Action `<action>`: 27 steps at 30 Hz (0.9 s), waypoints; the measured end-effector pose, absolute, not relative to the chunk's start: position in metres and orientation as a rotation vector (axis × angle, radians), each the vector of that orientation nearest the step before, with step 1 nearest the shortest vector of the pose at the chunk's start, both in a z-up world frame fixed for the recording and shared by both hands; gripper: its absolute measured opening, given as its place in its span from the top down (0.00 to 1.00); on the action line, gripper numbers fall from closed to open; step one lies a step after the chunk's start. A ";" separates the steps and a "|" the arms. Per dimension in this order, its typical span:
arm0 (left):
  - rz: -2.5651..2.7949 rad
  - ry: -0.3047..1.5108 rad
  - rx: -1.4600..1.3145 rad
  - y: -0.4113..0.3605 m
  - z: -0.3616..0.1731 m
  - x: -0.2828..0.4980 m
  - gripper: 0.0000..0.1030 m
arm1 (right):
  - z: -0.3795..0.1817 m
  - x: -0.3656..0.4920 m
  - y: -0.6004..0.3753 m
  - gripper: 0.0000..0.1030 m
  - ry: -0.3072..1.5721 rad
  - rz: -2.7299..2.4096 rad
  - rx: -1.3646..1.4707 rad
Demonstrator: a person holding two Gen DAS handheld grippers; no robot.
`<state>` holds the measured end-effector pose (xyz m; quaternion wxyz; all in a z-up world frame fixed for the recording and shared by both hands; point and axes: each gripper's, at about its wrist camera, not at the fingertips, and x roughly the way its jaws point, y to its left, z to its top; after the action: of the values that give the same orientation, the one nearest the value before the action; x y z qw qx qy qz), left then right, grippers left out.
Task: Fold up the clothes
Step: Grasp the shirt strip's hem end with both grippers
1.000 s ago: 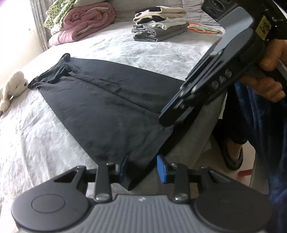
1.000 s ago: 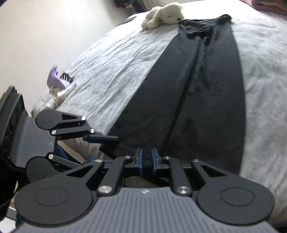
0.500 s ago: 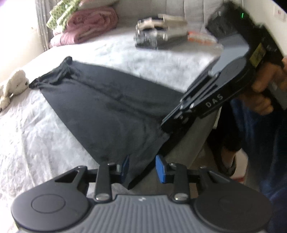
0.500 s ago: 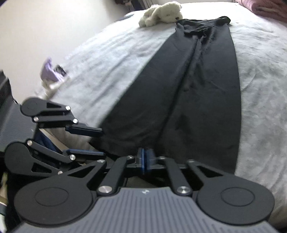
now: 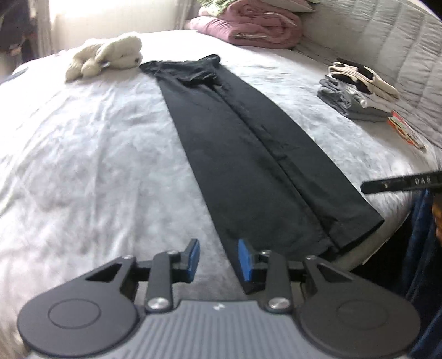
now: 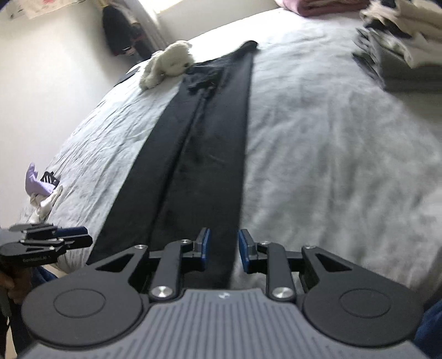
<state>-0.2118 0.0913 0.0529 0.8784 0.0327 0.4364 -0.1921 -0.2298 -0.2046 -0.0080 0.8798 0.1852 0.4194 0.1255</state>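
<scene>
Black trousers [image 5: 248, 154] lie flat and lengthwise on the bed [image 5: 83, 154], legs together, the waistband at the far end just beside a white plush toy [image 5: 107, 53] and the hems at the near edge of the bed. The left gripper [image 5: 218, 259] hangs over the near edge at the trousers' left hem corner; its blue pads [image 5: 193, 255] are apart and closing, with bare sheet and the very edge of the cloth showing in the gap, nothing pinched. The right gripper [image 6: 222, 250] sits over the trousers' right hem; its jaws are parted and opening, the cloth's right edge lying in the gap below them, not gripped. In the left view the right gripper's tip reaches in from the right, beyond the trousers' right hem corner. A stack of folded clothes [image 5: 359, 91] rests on the bed well to the right of the trousers, and a rolled pink blanket [image 5: 254, 26] lies beyond the waistband end.
</scene>
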 end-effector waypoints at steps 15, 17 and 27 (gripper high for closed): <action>-0.433 1.026 -0.266 0.117 0.035 -0.210 0.68 | -0.035 -0.248 -0.233 0.71 0.886 0.344 0.671; -0.438 1.033 -0.285 0.119 0.034 -0.209 0.67 | -0.038 -0.248 -0.238 0.71 0.890 0.354 0.723; -0.505 1.032 -0.426 0.122 0.023 -0.201 0.57 | -0.047 -0.244 -0.240 0.71 0.912 0.398 0.852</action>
<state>-0.2011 0.1224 0.0231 0.8181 -0.1998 0.4845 -0.2368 -0.2435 -0.2403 -0.0466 0.7930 0.3963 0.4241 0.1849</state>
